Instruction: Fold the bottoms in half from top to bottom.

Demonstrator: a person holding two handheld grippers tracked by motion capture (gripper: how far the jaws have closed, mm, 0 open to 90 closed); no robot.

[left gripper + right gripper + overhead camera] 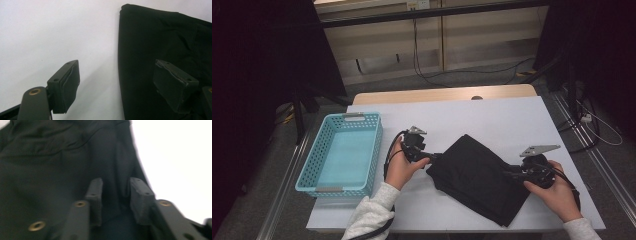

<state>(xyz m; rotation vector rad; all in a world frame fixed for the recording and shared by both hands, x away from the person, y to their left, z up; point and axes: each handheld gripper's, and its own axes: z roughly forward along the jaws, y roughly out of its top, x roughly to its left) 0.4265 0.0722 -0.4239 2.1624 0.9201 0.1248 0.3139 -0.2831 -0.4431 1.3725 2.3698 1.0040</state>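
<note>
A folded black cloth [477, 175] lies aslant on the white table [502, 115], right of middle. My left gripper [436, 159] sits at the cloth's left corner and stands open. In the left gripper view its jaws [117, 82] straddle the cloth's edge [155, 37], one pad over bare table and the other over the fabric. My right gripper [511, 175] rests at the cloth's right edge. In the blurred right gripper view its pads [116, 195] stand a little apart over the cloth [50, 157], with a fold of fabric in the gap and neither pad pressing it.
A light blue perforated basket [307, 170] stands on the table's left side, with nothing in it. Bare white tabletop stretches behind the cloth. Beyond the far edge are the floor, cables and a cabinet.
</note>
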